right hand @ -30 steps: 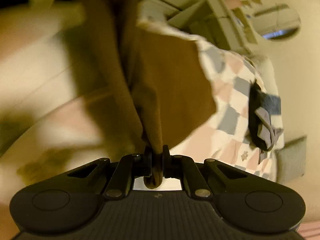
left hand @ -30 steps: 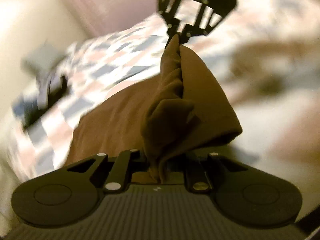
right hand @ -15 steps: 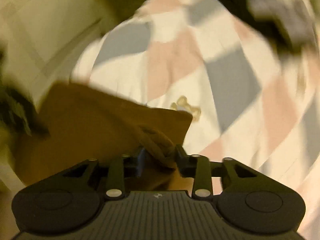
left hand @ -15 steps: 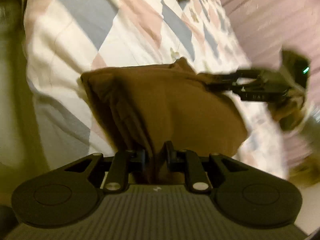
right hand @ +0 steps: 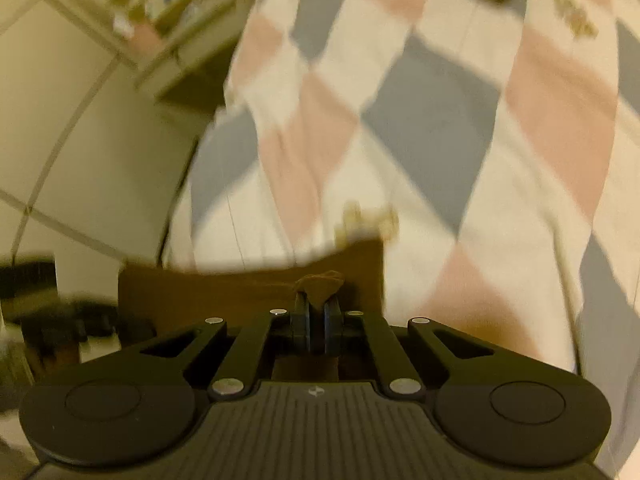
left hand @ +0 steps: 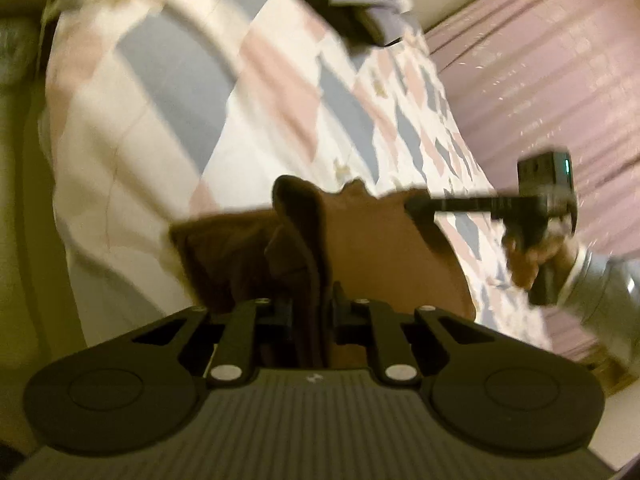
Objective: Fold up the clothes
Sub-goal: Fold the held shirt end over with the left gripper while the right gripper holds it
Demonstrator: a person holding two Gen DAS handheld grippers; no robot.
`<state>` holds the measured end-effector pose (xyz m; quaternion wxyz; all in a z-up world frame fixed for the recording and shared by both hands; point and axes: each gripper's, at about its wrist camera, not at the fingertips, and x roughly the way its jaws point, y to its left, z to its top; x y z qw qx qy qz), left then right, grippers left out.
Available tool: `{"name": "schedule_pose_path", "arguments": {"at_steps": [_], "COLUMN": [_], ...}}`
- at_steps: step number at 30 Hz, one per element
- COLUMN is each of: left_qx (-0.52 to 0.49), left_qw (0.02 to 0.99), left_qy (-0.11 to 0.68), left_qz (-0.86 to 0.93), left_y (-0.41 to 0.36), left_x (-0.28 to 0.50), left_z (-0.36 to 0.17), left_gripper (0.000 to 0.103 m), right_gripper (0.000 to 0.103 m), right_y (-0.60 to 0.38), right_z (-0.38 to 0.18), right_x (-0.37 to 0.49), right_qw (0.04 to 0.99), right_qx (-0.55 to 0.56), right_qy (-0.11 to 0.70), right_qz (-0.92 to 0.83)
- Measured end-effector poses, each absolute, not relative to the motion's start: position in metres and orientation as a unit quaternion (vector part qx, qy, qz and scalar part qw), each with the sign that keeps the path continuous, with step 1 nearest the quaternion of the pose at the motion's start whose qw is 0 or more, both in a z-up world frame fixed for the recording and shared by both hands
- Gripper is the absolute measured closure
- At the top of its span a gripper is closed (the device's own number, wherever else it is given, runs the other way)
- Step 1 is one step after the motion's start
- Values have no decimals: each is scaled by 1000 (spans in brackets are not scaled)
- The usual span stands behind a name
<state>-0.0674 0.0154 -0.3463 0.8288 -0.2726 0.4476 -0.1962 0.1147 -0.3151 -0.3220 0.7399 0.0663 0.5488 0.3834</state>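
Since the earlier frames, the brown garment [left hand: 384, 252] has been brought down from hanging in the air between the two tools and laid onto the bed [left hand: 132, 140], which is covered by a quilt of grey, pink and cream diamonds. The garment now lies near the bed's near edge, well apart from a dark heap of clothes [left hand: 352, 4] at the far end.

In the left wrist view, the left gripper [left hand: 311, 308] is seen clamped on a bunched ridge of the brown cloth, which stands up between its fingers. In the right wrist view, the right gripper [right hand: 316, 322] is seen closed tight on a small tuft at the garment's far corner [right hand: 320, 280]. A hand [left hand: 532, 256] in a grey sleeve is seen holding the right tool.

The step in hand is judged to be setting the cloth flat for a fold. It would be done well if both held corners were kept taut and level, lowered together so the edges line up, and let go only once the cloth is flat, since the bunched ridge could be trapped as a crease.

Counted: one brown garment, one dark heap of clothes, two grippers, one visible hand, one bed.
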Motion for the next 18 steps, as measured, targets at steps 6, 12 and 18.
{"name": "schedule_pose_path", "arguments": {"at_steps": [6, 12, 18], "left_qx": [-310, -339, -259], "left_qw": [810, 787, 825], "left_qy": [473, 492, 489], "left_qz": [-154, -152, -114], "left_y": [28, 37, 29], "left_x": [-54, -40, -65], "left_z": [-372, -385, -350], "left_gripper": [89, 85, 69], "right_gripper": [97, 74, 40], "right_y": [-282, -290, -330], "right_z": [-354, -370, -306], "right_x": [134, 123, 76], "right_qw": [740, 761, 854], "right_qx": [18, 51, 34], "right_qy": [587, 582, 473], "right_qz": [327, 282, 214]}}
